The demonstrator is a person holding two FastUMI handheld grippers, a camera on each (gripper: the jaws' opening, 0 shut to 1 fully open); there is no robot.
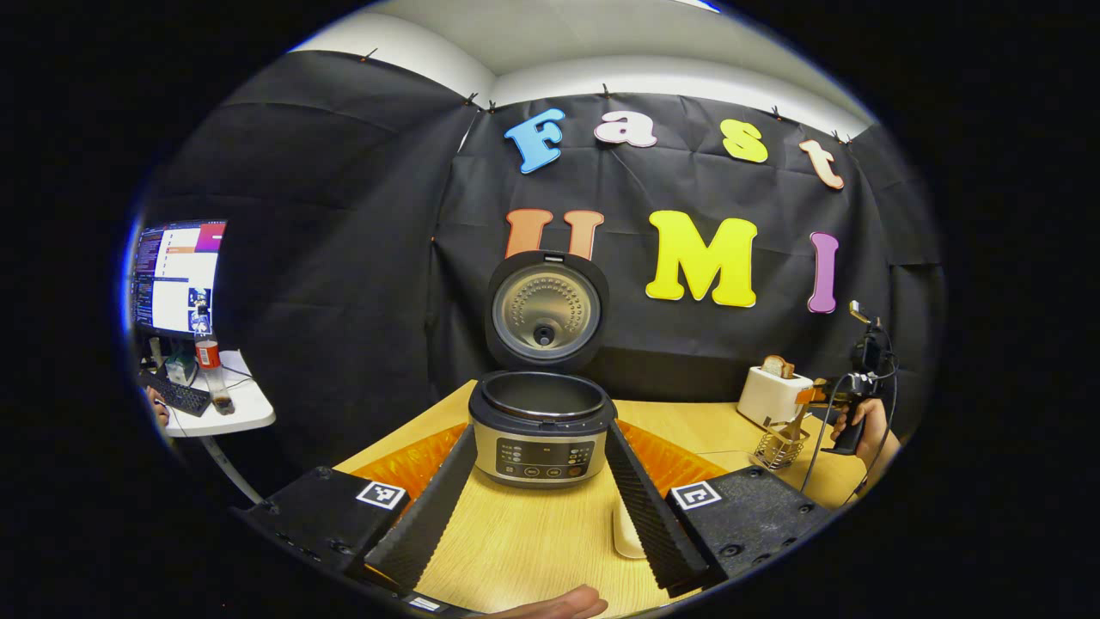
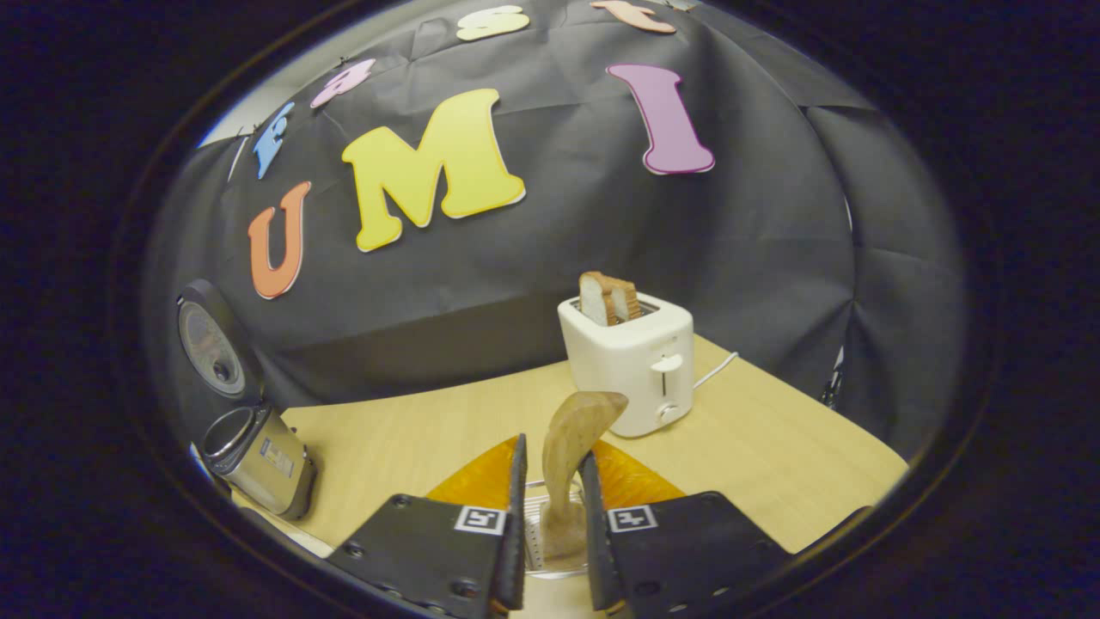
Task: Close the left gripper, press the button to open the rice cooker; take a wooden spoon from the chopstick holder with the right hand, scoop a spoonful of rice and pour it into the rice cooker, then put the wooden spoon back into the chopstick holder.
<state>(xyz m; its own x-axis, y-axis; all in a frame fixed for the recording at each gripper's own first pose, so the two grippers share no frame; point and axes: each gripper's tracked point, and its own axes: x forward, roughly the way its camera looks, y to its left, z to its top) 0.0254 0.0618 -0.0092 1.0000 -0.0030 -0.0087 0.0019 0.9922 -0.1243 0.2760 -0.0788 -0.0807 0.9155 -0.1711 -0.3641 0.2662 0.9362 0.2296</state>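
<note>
Black cloth wall behind a pale wooden table (image 1: 533, 533) in the left gripper view, with the rice cooker (image 1: 543, 430) standing near the middle, lid swung up and upright, dark inner pot exposed, button panel facing the camera. Left claw (image 1: 537, 507) spread wide, its two black ribbed fingers (image 1: 640, 507) reaching toward either side of the cooker, nothing between them. Part of a pale object on the table just inside the right-hand finger, too cut off to identify. Far right: white toaster (image 1: 772, 394) with bread in it, wire chopstick holder (image 1: 778, 445) just in front of it, and the right claw (image 1: 808, 400) above the holder, gripped by a hand (image 1: 872, 425). Far left: a small white side table (image 1: 245, 411) with a lit monitor (image 1: 176, 277), a keyboard and a bottle. Same wooden table in the right gripper view, seen closer to the toaster (image 2: 632, 365), two bread slices standing in its slot. Right claw (image 2: 554, 516) nearly closed, both fingers pressing on the handle of the wooden spoon (image 2: 571, 456), which stands upright with its bowl at the top, just above the holder (image 2: 540, 533) seen between the fingers. Open rice cooker (image 2: 258, 456) at the far left edge, well apart from the spoon.
</note>
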